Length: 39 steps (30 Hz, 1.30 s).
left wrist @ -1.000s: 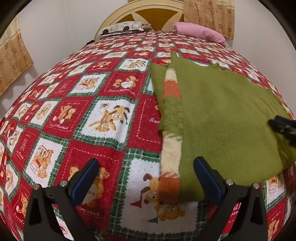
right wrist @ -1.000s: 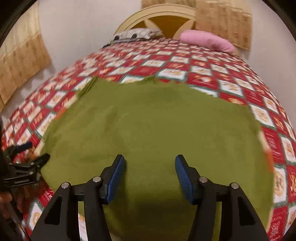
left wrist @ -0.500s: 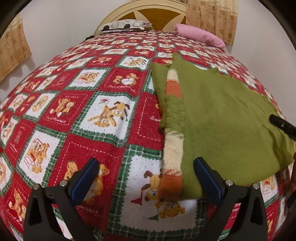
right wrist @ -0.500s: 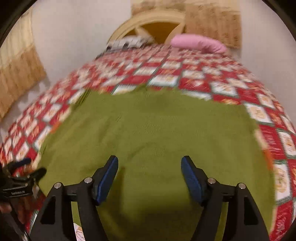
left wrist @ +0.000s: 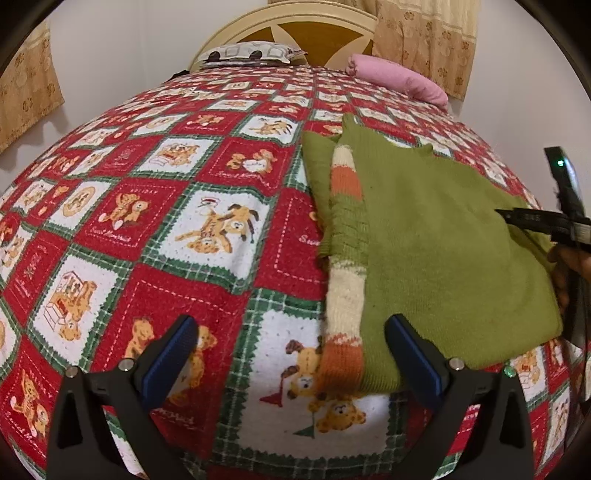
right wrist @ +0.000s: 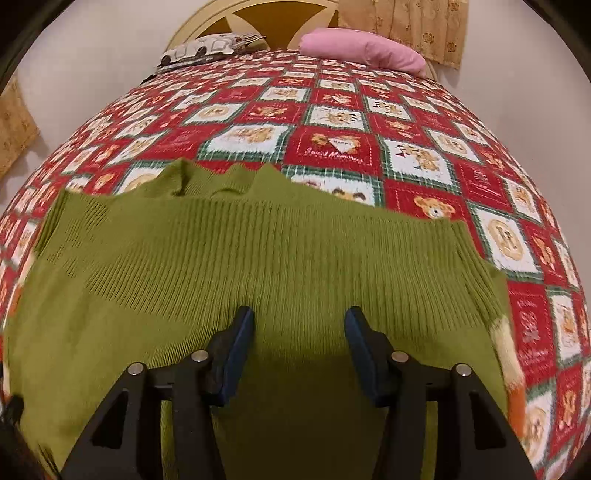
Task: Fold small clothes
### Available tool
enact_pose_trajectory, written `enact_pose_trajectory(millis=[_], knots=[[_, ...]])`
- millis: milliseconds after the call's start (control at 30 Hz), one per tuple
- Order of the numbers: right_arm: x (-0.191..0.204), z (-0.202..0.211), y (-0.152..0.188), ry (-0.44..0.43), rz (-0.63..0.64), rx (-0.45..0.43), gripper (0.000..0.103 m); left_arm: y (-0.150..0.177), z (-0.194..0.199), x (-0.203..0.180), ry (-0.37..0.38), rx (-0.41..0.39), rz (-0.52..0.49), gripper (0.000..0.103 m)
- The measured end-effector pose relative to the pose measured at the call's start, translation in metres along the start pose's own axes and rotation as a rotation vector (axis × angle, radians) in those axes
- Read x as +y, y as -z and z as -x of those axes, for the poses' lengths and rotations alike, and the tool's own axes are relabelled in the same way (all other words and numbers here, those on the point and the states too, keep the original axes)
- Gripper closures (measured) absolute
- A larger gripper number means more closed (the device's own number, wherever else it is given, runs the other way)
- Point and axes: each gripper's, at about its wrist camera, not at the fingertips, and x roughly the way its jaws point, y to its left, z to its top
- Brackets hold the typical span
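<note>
A small green knitted sweater (left wrist: 436, 236) lies on the bed, folded, with a cream and orange striped sleeve (left wrist: 345, 295) laid along its left edge. My left gripper (left wrist: 291, 350) is open and empty, low over the bedspread just in front of the sleeve's cuff. My right gripper (right wrist: 299, 332) is open and empty right above the sweater (right wrist: 258, 266), whose ribbed hem lies across the far side in the right wrist view. The right gripper also shows at the right edge of the left wrist view (left wrist: 546, 221).
The bed has a red, white and green teddy-bear quilt (left wrist: 166, 206). A pink pillow (right wrist: 362, 48) and a patterned pillow (right wrist: 207, 46) lie by the round headboard (left wrist: 306, 33). Walls and beige curtains (left wrist: 424, 40) stand close behind.
The sweater's ribbed hem has been folded over toward the far side. My right gripper has drawn back and lifted a little. My left gripper has barely moved.
</note>
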Motion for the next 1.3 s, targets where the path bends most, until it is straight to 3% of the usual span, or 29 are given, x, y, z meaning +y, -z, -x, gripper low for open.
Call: enact_pose_trajectory(millis=[200, 267, 333, 400, 567, 733, 967, 1300], knots=[[0.002, 0.005, -0.006, 0.016, -0.014, 0.015, 0.047, 0.0, 0.004, 0.009, 0.036, -0.021, 0.043, 0.0], [0.001, 0.02, 0.003, -0.017, -0.047, -0.001, 0.047, 0.0, 0.006, 0.016, 0.054, -0.035, 0.078, 0.0], [0.012, 0.057, 0.027, -0.057, -0.056, -0.091, 0.047, 0.0, 0.006, 0.021, 0.064, -0.035, 0.106, 0.0], [0.024, 0.075, 0.042, -0.112, -0.036, -0.125, 0.047, 0.0, 0.005, 0.022, 0.07, -0.031, 0.112, 0.0], [0.082, 0.121, 0.093, -0.199, 0.162, -0.193, 0.047, -0.007, 0.007, 0.02, 0.037, -0.001, 0.055, 0.0], [0.129, 0.137, 0.127, -0.212, 0.329, -0.213, 0.043, -0.023, 0.019, 0.029, -0.013, -0.012, -0.023, 0.0], [0.191, 0.141, 0.147, -0.218, 0.478, -0.243, 0.042, -0.069, 0.017, 0.058, 0.078, 0.001, 0.048, 0.0], [0.244, 0.135, 0.163, -0.143, 0.617, -0.282, 0.042, -0.094, -0.03, 0.027, 0.128, 0.062, 0.02, 0.0]])
